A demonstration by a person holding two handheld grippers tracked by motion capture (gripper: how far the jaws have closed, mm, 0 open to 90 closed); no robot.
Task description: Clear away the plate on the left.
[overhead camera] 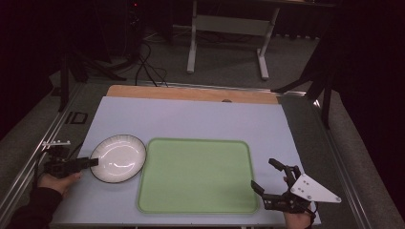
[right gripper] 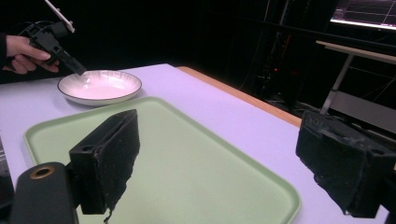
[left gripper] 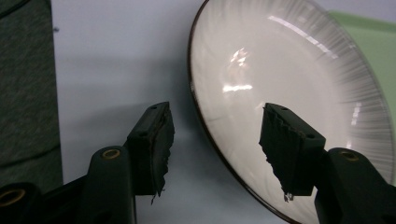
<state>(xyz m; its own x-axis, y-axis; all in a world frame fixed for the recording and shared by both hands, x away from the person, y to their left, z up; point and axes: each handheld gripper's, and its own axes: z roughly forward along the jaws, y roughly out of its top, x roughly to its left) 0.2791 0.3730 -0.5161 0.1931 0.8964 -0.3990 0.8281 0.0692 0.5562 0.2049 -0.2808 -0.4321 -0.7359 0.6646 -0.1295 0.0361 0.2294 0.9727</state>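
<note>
My left tongs (overhead camera: 93, 162) at near rim of round white ribbed ceramic plate with dark edge (overhead camera: 118, 158); jaws astride rim, one over plate's inside, other outside over lilac counter (overhead camera: 191, 119), gap on both sides, pads not pressing yet. Plate flat on counter, just beside pale green plastic tray (overhead camera: 198, 175). My right tongs (overhead camera: 271, 177) wide apart, empty, at tray's far side. Grip not made; lift and transfer presumably left.

A shallow white plate (overhead camera: 118, 158) with a thin dark rim and fine ribbing sits upright and empty near the surface's (overhead camera: 191, 119) left edge.
</note>
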